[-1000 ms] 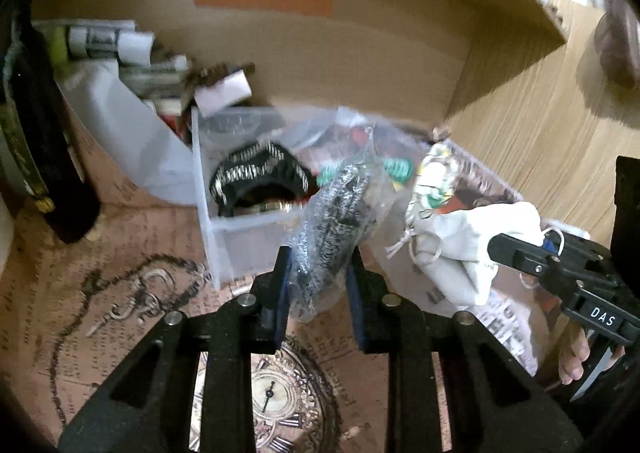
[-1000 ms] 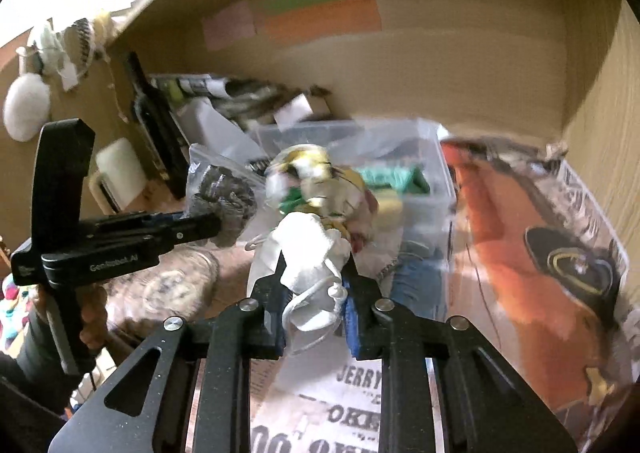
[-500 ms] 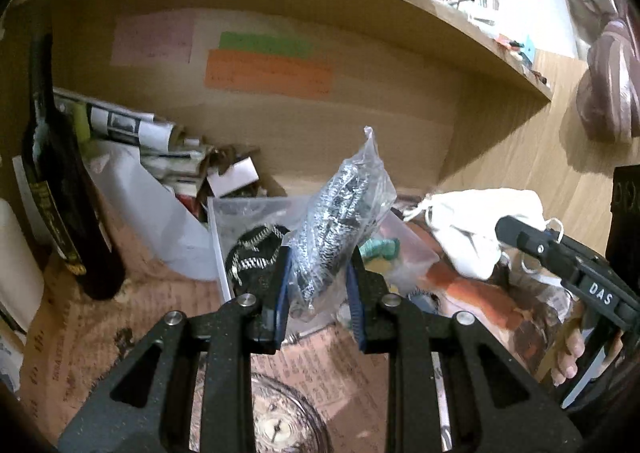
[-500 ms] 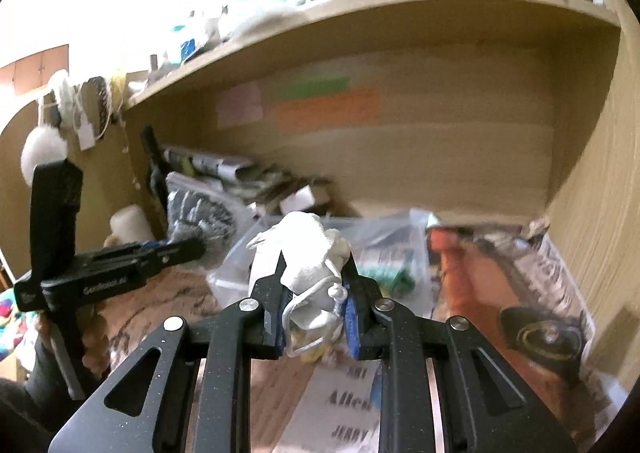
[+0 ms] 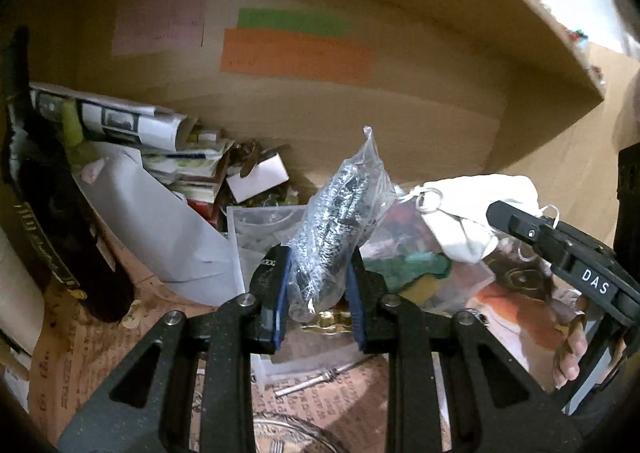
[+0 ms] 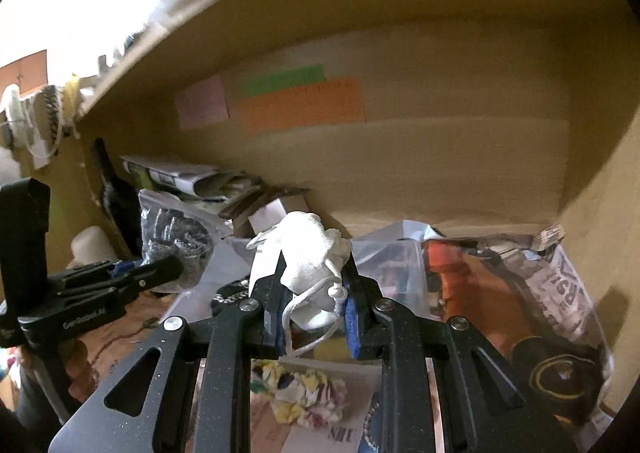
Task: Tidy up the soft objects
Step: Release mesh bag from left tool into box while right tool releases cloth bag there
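Gripping a clear plastic bag of grey knitted stuff (image 5: pixel 340 229) at lower centre of its view, the left gripper (image 5: pixel 316 285) has lifted it clear of the plastic bin (image 5: pixel 256 229) it hung just over a second ago, while the right gripper (image 6: pixel 312 305) stays clamped on a white drawstring pouch (image 6: pixel 304 265), likewise raised since then. Both soft items now hang above the clutter, so I judge they are picked and next need a place. Behind, in the upper middle of both views, coloured paper labels (image 5: pixel 296 53) mark the shelf's back wall.
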`<state>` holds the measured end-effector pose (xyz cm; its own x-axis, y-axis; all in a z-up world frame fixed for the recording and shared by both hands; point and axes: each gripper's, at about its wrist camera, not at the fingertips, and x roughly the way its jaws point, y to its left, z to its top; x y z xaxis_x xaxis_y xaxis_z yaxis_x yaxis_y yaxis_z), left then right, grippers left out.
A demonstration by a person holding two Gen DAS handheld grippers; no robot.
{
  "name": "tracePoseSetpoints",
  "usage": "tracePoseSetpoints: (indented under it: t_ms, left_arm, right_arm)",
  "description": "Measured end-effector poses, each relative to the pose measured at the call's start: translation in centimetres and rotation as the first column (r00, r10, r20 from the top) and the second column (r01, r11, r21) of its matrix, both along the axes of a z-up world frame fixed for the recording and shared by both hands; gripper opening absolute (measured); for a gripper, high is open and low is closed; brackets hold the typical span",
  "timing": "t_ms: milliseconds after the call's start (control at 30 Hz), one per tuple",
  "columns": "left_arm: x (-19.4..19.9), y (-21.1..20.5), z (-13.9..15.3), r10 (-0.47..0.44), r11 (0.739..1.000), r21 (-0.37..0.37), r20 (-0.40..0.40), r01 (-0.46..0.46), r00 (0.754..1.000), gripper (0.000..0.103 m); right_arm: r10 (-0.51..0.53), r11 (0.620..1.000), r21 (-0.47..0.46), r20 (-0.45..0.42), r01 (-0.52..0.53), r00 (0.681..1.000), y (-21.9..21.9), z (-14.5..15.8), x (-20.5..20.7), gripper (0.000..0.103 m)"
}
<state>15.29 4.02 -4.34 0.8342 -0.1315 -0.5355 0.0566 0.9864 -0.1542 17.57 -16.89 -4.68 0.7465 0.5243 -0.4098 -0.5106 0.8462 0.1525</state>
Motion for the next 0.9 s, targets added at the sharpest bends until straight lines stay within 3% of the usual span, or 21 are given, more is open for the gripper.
tracePoseSetpoints:
  t_ms: [333, 567, 667, 733, 900]
  left_arm:
    - [3.9, -0.7, -3.1, -0.014, 1.000, 0.023, -0.105, 0.017, 0.994, 0.025]
    - [4.8, -1.7, -3.8, -0.033, 0.998, 0.052, -0.121, 0.039, 0.992, 0.025]
    - [5.0, -1.8, -4.0, -0.042, 0.997, 0.054, -0.136, 0.050, 0.990, 0.031]
    - [4.8, -1.8, -4.2, -0.046, 0.997, 0.048, -0.148, 0.054, 0.988, 0.045]
    - [4.1, -1.7, -3.8, -0.046, 0.998, 0.039, -0.149, 0.053, 0.988, 0.049]
  right_arm:
    - [0.036, 0.995, -0.089, -0.136, -0.048, 0.990, 2.3, -4.1, 3.2, 0.020]
    - [0.027, 0.990, -0.136, -0.148, -0.047, 0.989, 2.6, -5.4, 3.8, 0.022]
    - [0.009, 0.987, -0.155, -0.143, -0.032, 0.990, 2.7, -5.4, 3.9, 0.024]
    - [-0.006, 0.986, -0.168, -0.137, -0.017, 0.991, 2.7, -5.5, 4.0, 0.033]
    - [-0.031, 0.986, -0.166, -0.109, 0.012, 0.994, 2.2, -4.7, 3.4, 0.056]
